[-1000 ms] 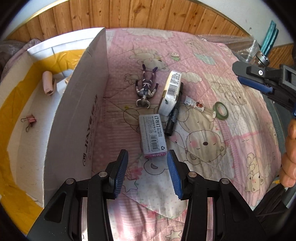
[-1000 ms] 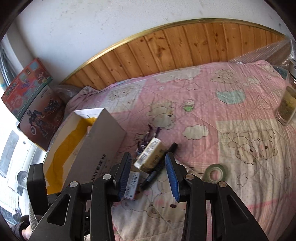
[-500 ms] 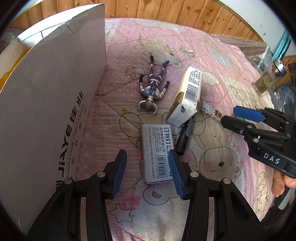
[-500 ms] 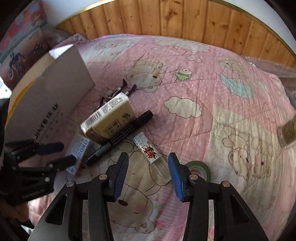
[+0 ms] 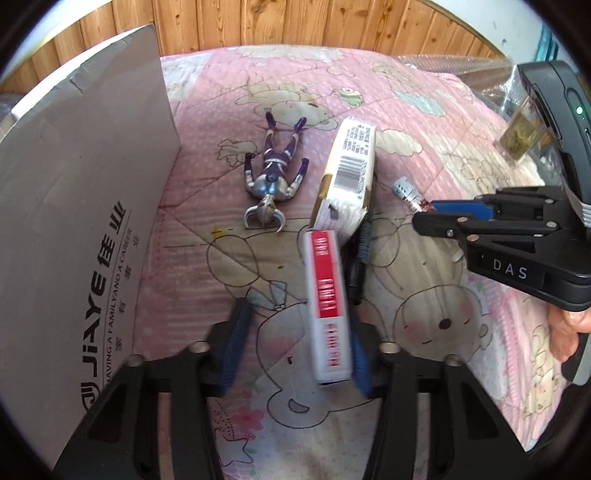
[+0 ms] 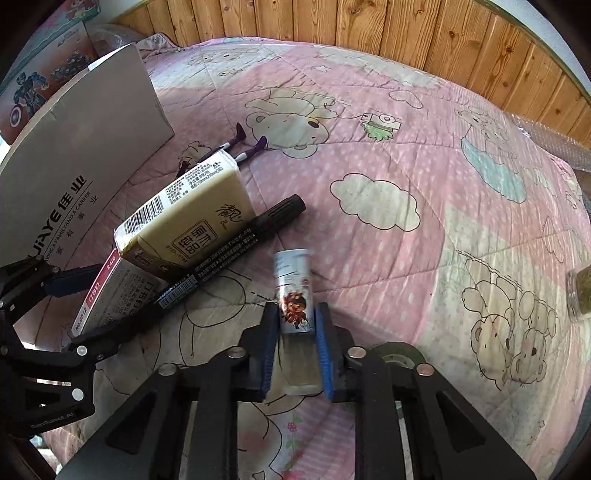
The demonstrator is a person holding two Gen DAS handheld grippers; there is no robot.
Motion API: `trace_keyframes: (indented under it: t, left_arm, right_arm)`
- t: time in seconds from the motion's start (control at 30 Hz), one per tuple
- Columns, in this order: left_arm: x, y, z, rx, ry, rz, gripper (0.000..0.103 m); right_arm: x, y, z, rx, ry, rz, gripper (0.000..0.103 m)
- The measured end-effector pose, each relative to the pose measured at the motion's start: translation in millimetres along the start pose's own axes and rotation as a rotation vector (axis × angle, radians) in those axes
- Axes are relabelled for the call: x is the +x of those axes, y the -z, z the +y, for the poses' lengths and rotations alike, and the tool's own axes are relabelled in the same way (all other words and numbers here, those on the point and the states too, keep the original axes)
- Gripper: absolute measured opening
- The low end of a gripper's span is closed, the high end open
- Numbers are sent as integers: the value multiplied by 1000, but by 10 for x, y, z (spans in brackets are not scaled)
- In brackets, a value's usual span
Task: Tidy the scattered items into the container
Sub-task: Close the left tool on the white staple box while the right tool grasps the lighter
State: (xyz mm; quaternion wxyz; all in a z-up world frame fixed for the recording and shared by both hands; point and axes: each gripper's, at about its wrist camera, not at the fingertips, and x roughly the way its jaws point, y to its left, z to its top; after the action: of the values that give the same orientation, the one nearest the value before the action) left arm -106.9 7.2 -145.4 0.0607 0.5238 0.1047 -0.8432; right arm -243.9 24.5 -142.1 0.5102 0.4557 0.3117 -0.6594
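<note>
A white cardboard box (image 5: 81,206) stands at the left on the pink quilt. My left gripper (image 5: 295,347) is open; a red and white staple box (image 5: 327,302) stands on its edge against the right finger, with a gap to the left finger. My right gripper (image 6: 295,347) is shut on a small clear bottle with a cartoon label (image 6: 295,295), also seen in the left wrist view (image 5: 408,190). A tissue pack (image 6: 188,225), a black marker (image 6: 232,251) and a purple toy figure (image 5: 275,173) lie between the grippers and the box.
A green tape roll (image 6: 397,350) lies just right of my right gripper. A glass jar (image 5: 521,133) stands at the quilt's far right. Bubble wrap (image 6: 554,136) and wooden panelling (image 6: 369,26) bound the far side. Toy cartons (image 6: 44,66) stand behind the white box.
My left gripper moved forward and the staple box tipped from flat onto its edge between the fingers. My right gripper moved down and closed on the small bottle.
</note>
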Motion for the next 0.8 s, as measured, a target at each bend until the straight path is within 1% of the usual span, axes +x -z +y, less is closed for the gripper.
trace_keyframes:
  t: [0.03,0.1,0.2,0.3,0.57,0.73,0.8]
  left_arm:
    - [-2,-9,0,-5,17,5,35]
    - [-31,-16,-11,-7,42,6,23]
    - [-91,-13,-43,4,54,2,18]
    - [-132,-1,-61,9,56,4,16]
    - [-255,-4,-51,-5,72,-7,15]
    - [-281,-15,-57,-7,77,-6,15]
    - [-323,-22,-55,-5,77,-16,15]
  right_arm:
    - [-8,0,-8,15,-10,3,20]
    - [-22,-9,-28,36,-23,7,20]
    - [-78,-28,-36,62,-42,1,20]
    - [-164,-53,-44,94,-63,-13,20]
    - [-305,-74,-44,148,-142,-34,20]
    - [-341,-48,-15,153,-152,-37,20]
    - [-373,-38,-1,149,-159,-45,20]
